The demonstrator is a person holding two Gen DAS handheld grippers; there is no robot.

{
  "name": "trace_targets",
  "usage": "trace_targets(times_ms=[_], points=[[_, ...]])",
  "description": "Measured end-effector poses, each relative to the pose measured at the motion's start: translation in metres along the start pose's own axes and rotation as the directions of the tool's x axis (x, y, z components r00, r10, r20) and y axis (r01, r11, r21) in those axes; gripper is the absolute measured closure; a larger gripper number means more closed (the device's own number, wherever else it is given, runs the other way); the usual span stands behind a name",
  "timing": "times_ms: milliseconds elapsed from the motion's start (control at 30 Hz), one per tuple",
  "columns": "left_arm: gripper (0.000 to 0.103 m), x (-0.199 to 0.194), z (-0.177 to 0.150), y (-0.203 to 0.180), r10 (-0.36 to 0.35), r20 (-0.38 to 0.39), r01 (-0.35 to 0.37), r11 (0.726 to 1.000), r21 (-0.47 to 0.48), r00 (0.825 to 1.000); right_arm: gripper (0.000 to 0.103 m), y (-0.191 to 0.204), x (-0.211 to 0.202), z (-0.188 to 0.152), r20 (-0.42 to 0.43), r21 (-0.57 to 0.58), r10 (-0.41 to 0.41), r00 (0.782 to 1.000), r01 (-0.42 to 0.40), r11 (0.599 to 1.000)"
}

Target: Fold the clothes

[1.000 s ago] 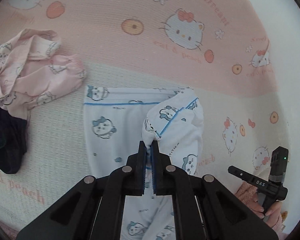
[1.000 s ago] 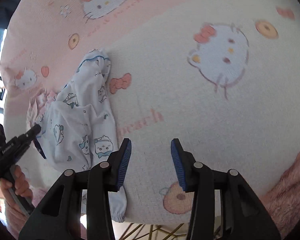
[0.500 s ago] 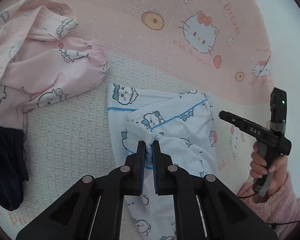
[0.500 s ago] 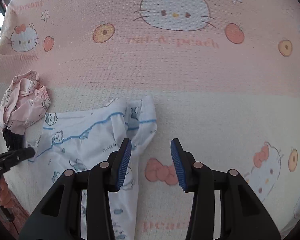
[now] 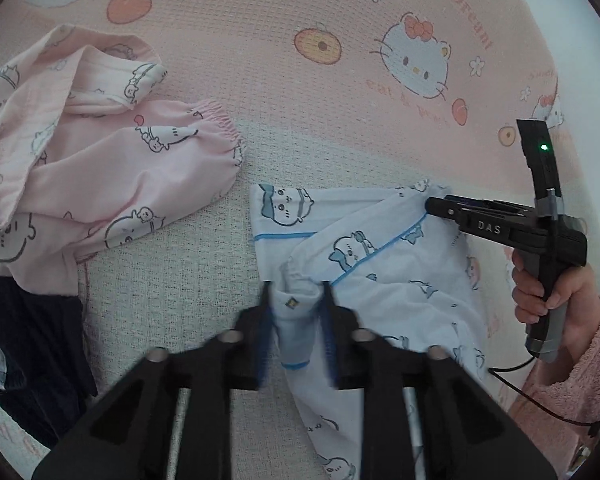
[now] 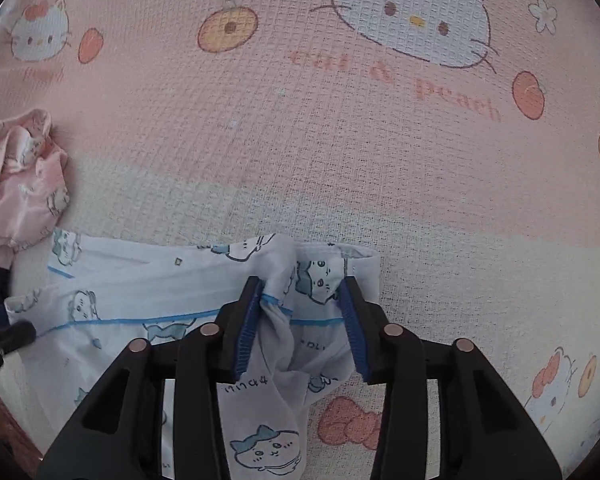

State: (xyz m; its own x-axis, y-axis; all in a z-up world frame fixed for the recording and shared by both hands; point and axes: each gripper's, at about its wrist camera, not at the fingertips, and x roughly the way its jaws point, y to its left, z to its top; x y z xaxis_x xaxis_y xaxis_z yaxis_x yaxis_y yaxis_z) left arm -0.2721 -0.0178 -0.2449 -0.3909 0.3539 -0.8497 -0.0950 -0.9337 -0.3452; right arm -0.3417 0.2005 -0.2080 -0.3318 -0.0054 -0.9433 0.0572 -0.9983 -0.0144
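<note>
A white garment with blue piping and cartoon prints (image 5: 384, 264) lies partly folded on the Hello Kitty blanket (image 5: 300, 92). My left gripper (image 5: 296, 308) is open, its jaws either side of a bunched fold at the garment's near left edge. My right gripper (image 6: 304, 304) is open over the garment's (image 6: 148, 280) far right corner, with cloth bunched between its jaws. The right gripper also shows in the left wrist view (image 5: 440, 204), its tips at that corner.
A pink cartoon-print garment (image 5: 84, 168) lies crumpled at the left, also seen in the right wrist view (image 6: 20, 184). A dark navy garment (image 5: 24, 360) lies below it. The person's hand in a pink fleece sleeve (image 5: 572, 344) holds the right gripper.
My left gripper has opened and let go of the white garment's fold. My right gripper has moved down onto the garment's far right corner, staying open.
</note>
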Motion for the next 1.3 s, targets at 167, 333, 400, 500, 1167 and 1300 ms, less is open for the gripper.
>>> trace_targets(times_ms=[167, 333, 400, 500, 1167, 1300], points=[[0.096, -0.020, 0.013, -0.015, -0.033, 0.022, 0.032, 0.997, 0.066, 0.999, 0.096, -0.017, -0.031, -0.016, 0.065, 0.056, 0.020, 0.998, -0.024, 0.998], [0.096, -0.013, 0.032, -0.026, -0.020, -0.007, 0.020, 0.992, 0.122, 1.000, 0.097, -0.041, -0.060, -0.026, 0.108, 0.085, 0.015, 0.994, -0.024, 0.996], [0.096, -0.006, 0.036, -0.023, -0.014, -0.028, 0.018, 0.992, 0.125, 0.999, 0.096, -0.050, -0.061, -0.023, 0.106, 0.098, -0.003, 0.994, -0.007, 0.995], [0.096, 0.006, 0.042, -0.019, -0.007, -0.060, 0.014, 0.991, 0.130, 0.998, 0.095, -0.057, -0.051, -0.013, 0.084, 0.107, 0.013, 0.996, -0.022, 0.994], [0.096, 0.014, 0.078, -0.009, -0.014, -0.120, 0.032, 0.987, 0.156, 0.993, 0.096, -0.032, -0.026, -0.005, 0.030, 0.068, 0.084, 0.996, -0.086, 0.994], [0.096, 0.016, 0.083, -0.008, 0.066, -0.122, -0.044, 0.983, 0.178, 0.990, 0.095, -0.034, -0.026, -0.003, 0.044, 0.056, 0.049, 0.998, -0.051, 0.997]])
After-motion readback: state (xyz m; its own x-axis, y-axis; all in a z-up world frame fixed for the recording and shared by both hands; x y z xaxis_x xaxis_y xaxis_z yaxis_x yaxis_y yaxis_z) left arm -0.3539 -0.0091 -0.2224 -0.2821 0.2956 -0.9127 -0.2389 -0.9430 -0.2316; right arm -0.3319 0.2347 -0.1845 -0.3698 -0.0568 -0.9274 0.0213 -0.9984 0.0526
